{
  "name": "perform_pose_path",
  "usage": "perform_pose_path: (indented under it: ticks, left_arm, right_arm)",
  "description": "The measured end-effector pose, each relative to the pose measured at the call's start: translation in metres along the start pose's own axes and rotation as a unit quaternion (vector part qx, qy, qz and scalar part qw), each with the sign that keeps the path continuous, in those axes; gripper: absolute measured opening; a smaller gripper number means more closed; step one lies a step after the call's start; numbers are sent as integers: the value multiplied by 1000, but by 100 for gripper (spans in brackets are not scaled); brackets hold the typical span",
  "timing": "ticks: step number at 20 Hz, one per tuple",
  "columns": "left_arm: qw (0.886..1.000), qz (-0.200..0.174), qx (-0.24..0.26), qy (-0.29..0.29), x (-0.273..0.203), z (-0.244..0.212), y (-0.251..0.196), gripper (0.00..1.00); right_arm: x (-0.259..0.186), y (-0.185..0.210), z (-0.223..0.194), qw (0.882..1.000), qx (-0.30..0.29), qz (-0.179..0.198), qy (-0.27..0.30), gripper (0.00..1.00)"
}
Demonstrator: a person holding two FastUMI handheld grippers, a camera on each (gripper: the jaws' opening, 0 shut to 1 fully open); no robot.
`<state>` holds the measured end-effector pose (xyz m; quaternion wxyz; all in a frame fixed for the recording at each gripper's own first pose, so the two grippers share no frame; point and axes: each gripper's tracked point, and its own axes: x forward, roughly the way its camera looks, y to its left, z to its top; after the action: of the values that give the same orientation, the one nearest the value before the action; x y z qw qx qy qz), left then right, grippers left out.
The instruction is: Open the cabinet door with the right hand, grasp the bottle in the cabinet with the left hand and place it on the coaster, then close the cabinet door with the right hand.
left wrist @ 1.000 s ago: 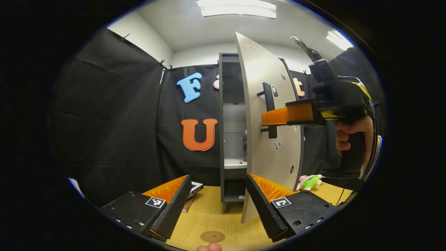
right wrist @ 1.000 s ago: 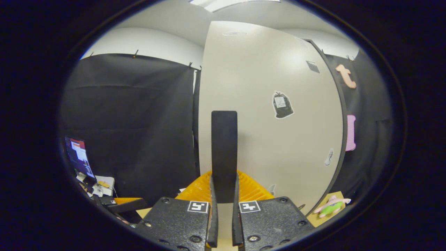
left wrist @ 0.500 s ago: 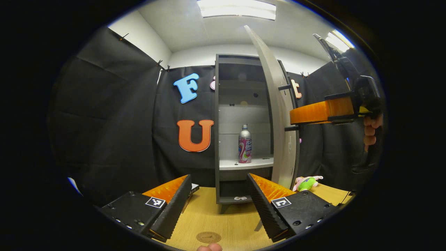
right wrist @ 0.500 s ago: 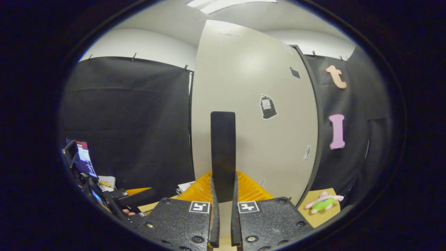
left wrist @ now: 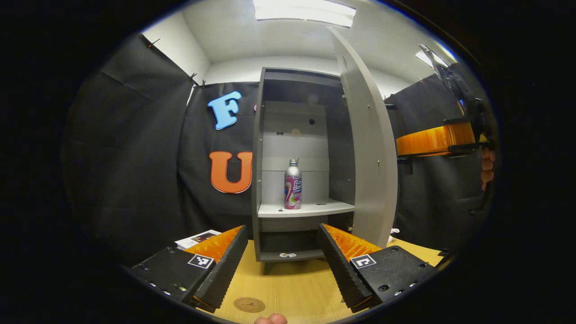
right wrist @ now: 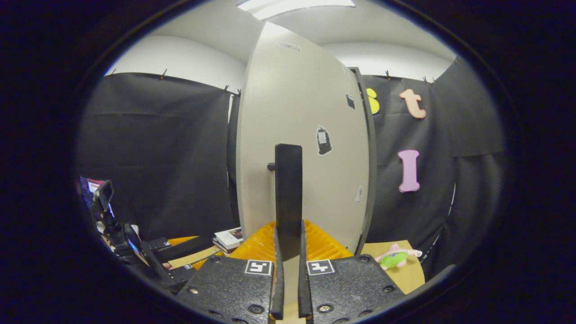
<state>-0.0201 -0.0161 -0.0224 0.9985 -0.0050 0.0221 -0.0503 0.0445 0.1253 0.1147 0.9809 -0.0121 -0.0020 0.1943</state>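
Door [left wrist: 369, 157] swung wider; right gripper [right wrist: 288, 243] clamps its handle [right wrist: 288, 198], left gripper [left wrist: 283, 265] agape.

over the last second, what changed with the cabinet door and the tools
The cabinet door swung wide open, pulled by the right tool clamped on its handle, uncovering the bottle on the shelf. The left tool stayed open and low above the table; the coaster stayed empty.

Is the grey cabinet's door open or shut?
Open: the door stands swung wide, baring the bottle on its shelf.
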Motion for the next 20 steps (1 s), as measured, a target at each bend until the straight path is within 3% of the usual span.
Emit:
perform_pose_path:
  ticks: [3, 8, 14, 20]
  left_arm:
    - [1000, -15, 1, 0, 1, -1, -15, 94]
    - [999, -34, 3, 0, -1, -1, -35, 94]
    - [999, -37, 4, -1, -3, 0, -44, 94]
    - [999, -35, -1, 2, -3, -2, -54, 95]
  right_arm:
    - [-10, -11, 1, 1000, -15, -27, -4, 14]
    - [-28, -42, 0, 998, 7, -57, -10, 12]
    - [-42, -88, 2, 994, 7, -111, -14, 12]
    - [-51, -125, 3, 988, 14, -155, -24, 5]
